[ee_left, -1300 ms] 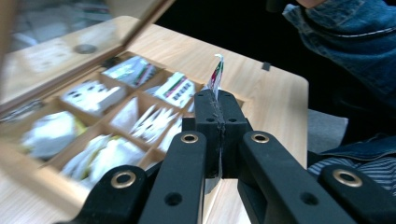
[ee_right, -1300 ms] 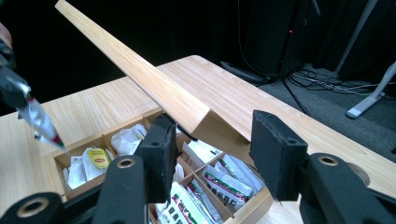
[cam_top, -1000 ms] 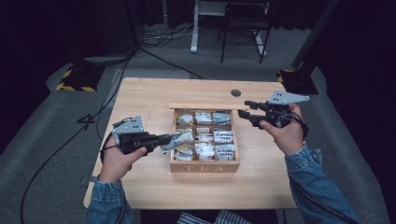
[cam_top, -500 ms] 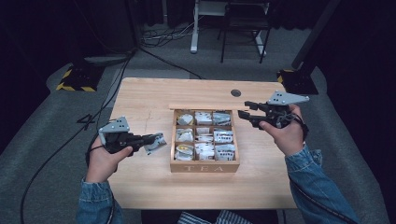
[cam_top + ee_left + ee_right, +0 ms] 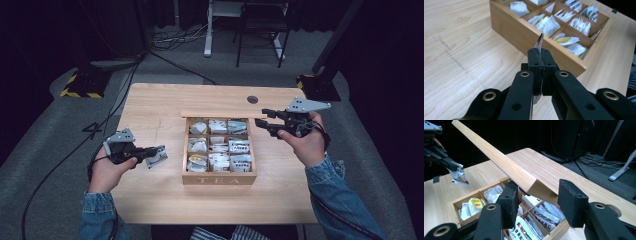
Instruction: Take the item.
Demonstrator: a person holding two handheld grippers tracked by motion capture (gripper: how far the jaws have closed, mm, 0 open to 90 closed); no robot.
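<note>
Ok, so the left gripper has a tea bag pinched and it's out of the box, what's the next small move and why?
Probably lower the left gripper and set the tea bag down on the bare table left of the tea box. The jaws are shut on the packet, it hangs above the wood clear of the box, and the right gripper is open by the raised lid.

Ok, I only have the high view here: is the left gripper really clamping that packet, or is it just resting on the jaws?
Observer: Clamped. The left gripper view shows the left gripper shut on the tea packet, which stands edge-on between the pads.
Operator: And the right one, is it holding anything?
Observer: No. The right gripper view shows the right gripper open, with the end of the raised lid ahead of its jaws.
</note>
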